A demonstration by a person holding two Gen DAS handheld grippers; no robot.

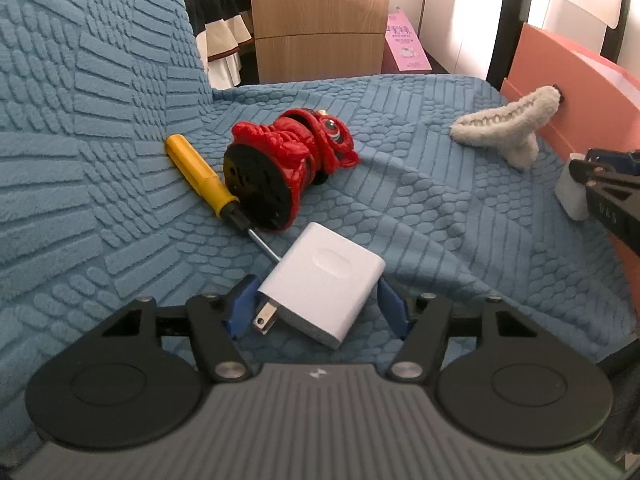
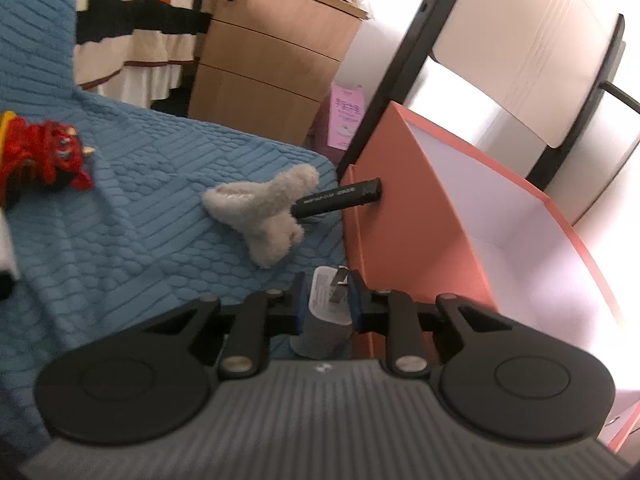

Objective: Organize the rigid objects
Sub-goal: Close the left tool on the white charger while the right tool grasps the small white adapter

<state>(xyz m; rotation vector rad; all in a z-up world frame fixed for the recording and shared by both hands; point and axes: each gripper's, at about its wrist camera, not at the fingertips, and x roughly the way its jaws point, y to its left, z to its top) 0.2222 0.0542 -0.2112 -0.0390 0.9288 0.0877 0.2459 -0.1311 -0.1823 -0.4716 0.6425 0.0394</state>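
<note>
A white wall charger (image 1: 328, 280) with metal prongs lies on the blue textured sofa cover (image 1: 420, 200). My left gripper (image 1: 316, 300) has its blue pads against both sides of it. A smaller white plug adapter (image 2: 324, 308) sits between the blue pads of my right gripper (image 2: 328, 300), which is shut on it just beside the orange box (image 2: 400, 220). In the left wrist view the right gripper (image 1: 580, 178) shows at the far right with that adapter (image 1: 572, 196). A red lion figurine (image 1: 292, 160) lies on its side next to a yellow-handled screwdriver (image 1: 200, 176).
A fluffy beige claw clip (image 2: 264, 208) lies near the sofa edge, with a black stick-shaped object (image 2: 340, 198) leaning on the box wall. The box's white inside (image 2: 520, 240) is open at the top. A wooden drawer cabinet (image 1: 320, 20) and a black chair frame (image 2: 400, 80) stand behind.
</note>
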